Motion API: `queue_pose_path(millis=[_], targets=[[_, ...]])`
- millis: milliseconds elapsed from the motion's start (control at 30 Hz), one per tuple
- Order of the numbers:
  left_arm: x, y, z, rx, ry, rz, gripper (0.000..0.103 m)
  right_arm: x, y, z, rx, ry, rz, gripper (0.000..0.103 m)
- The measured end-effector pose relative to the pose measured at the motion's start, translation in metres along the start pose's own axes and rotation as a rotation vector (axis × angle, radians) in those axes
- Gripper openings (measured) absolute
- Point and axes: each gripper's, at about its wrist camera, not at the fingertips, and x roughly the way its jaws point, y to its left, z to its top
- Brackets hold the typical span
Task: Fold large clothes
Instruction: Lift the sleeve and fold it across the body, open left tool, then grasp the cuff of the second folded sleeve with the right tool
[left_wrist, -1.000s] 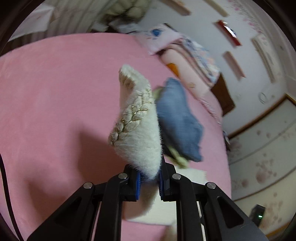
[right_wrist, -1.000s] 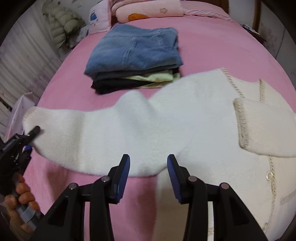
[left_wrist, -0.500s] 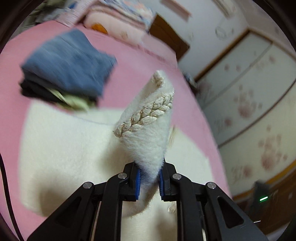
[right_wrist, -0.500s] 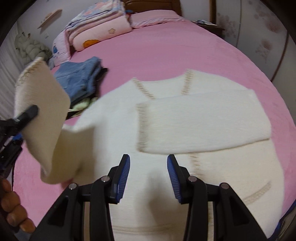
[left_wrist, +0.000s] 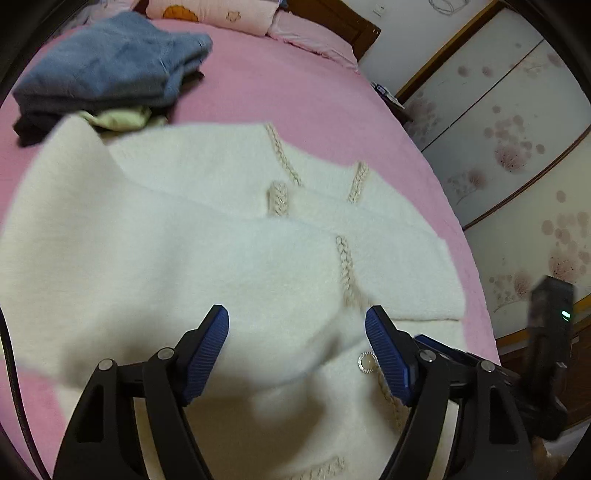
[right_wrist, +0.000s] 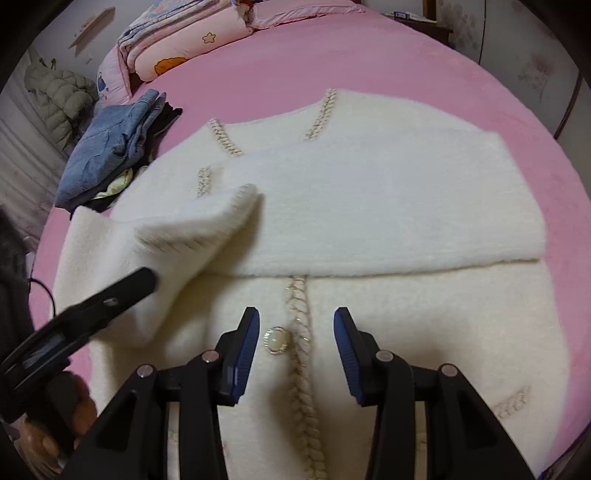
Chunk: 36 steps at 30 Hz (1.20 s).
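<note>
A white fluffy cardigan (left_wrist: 184, 240) (right_wrist: 369, 184) with braided trim lies face up on the pink bed (left_wrist: 295, 81). One sleeve (right_wrist: 406, 206) lies folded flat across its chest. The other sleeve (right_wrist: 207, 229) sags loose over the left side, its cuff curled up. My left gripper (left_wrist: 297, 312) (right_wrist: 110, 299) hovers just over that sleeve with its jaws opening and no pad pressing the cloth. Over the front placket my right gripper (right_wrist: 295, 314) stands open, with a pearl button (right_wrist: 275, 339) below its left finger and nothing gripped.
A stack of folded clothes with blue jeans on top (left_wrist: 110, 62) (right_wrist: 107, 155) sits on the bed beside the cardigan's shoulder. Pillows and folded quilts (right_wrist: 184, 40) lie at the head of the bed. Flowered wardrobe doors (left_wrist: 517, 147) stand past the bed's edge.
The left gripper swung the sleeve in over the cardigan's body, then opened and let it go. The right gripper moved over the cardigan's front, still open.
</note>
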Motion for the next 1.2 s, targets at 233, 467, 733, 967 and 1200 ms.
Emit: queue_pose_path(millis=[233, 467, 733, 967, 1200], targets=[[-0.079, 0.05, -0.018, -0.077, -0.085, 0.174, 0.076, 0.006, 0.003, 0.009, 0.049, 0.016, 0.083, 0.06], [-0.081, 0.126, -0.045, -0.241, -0.064, 0.348, 0.076, 0.039, 0.0, 0.007, 0.092, 0.104, 0.144, 0.06], [-0.045, 0.143, -0.029, -0.203, -0.091, 0.411, 0.076, 0.068, 0.024, 0.019, 0.042, 0.107, 0.165, 0.054], [-0.027, 0.135, -0.013, -0.218, -0.13, 0.417, 0.076, 0.038, 0.057, 0.036, -0.133, 0.06, 0.197, 0.014], [-0.016, 0.126, 0.0, -0.218, -0.155, 0.451, 0.076, -0.052, 0.069, 0.097, -0.282, -0.286, 0.112, 0.014]])
